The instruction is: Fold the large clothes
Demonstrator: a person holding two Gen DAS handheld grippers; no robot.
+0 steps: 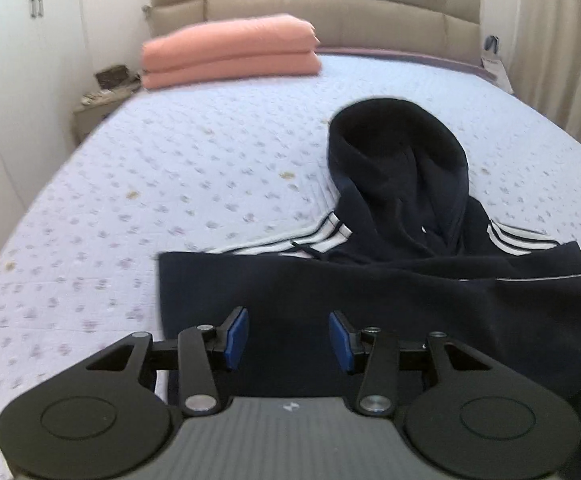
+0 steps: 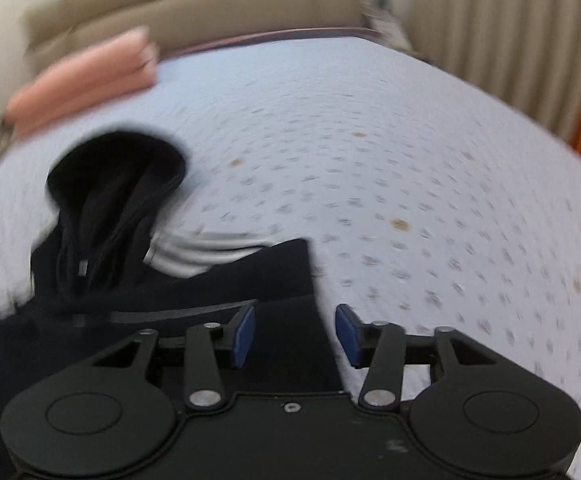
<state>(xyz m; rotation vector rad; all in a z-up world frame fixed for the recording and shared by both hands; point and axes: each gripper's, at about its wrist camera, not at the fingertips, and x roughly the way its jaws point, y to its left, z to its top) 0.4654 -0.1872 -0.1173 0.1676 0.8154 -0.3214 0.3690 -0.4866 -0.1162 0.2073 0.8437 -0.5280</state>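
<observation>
A dark navy hoodie with white shoulder stripes lies on the bed, body folded into a band and hood spread toward the headboard. My left gripper hovers over the folded body near its left edge, blue pads apart, with no cloth pinched between them. In the blurred right wrist view the hoodie fills the lower left. My right gripper hangs over its right edge, pads apart, one over the fabric and one over the bedspread. No cloth shows between them.
The bed has a pale lilac quilted cover with room on both sides of the hoodie. A folded pink blanket lies by the beige headboard. White wardrobe and nightstand stand left, curtains right.
</observation>
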